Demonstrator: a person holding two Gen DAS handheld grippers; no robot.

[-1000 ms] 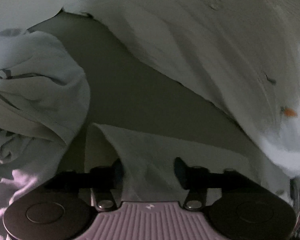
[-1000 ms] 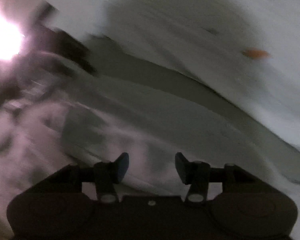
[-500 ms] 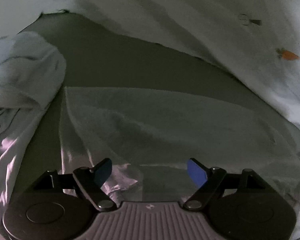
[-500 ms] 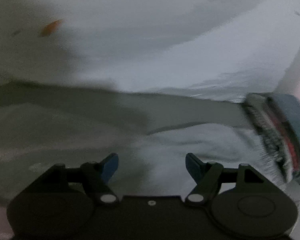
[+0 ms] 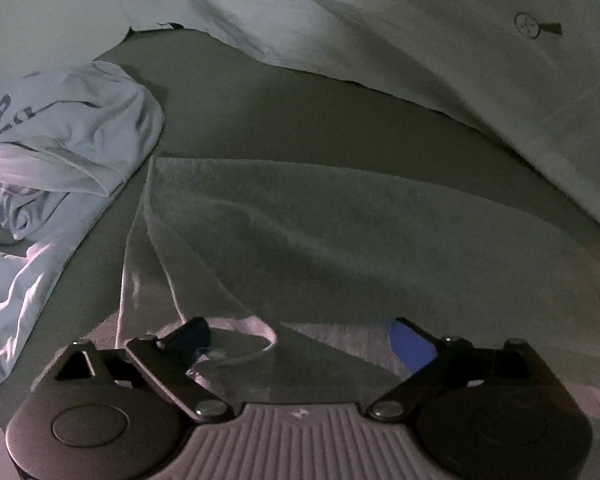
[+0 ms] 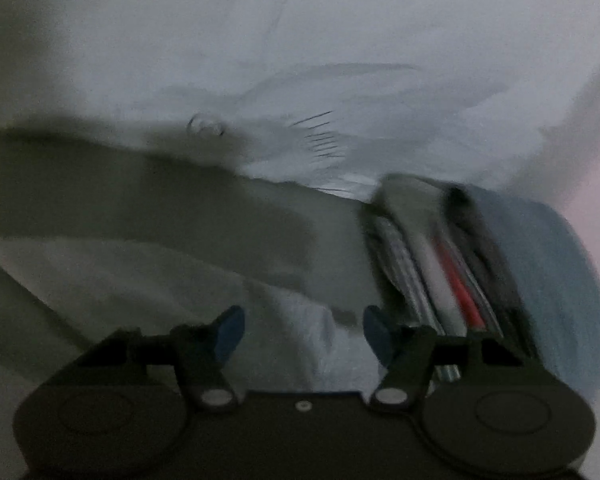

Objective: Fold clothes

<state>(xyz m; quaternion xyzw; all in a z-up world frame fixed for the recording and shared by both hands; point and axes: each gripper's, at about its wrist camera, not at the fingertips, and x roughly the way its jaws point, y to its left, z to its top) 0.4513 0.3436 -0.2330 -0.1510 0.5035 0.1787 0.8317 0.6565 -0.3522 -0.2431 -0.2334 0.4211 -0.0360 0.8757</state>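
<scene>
Left hand-held gripper (image 5: 300,338) beside crumpled shirt (image 5: 66,140).

Bed sheet (image 5: 300,120), dull olive. On it: flat grey towel (image 5: 360,240) at centre; crumpled pale shirt (image 5: 68,132) at 9 o'clock; white quilt (image 5: 380,20) at 12 to 2 o'clock.

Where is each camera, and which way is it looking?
Left wrist: sits on the left gripper, looking along its open fingers over the towel toward crumpled clothes.
Right wrist: sits on the right gripper, fingers open, facing a folded stack.
Both show the towel and the white sheet.
</scene>
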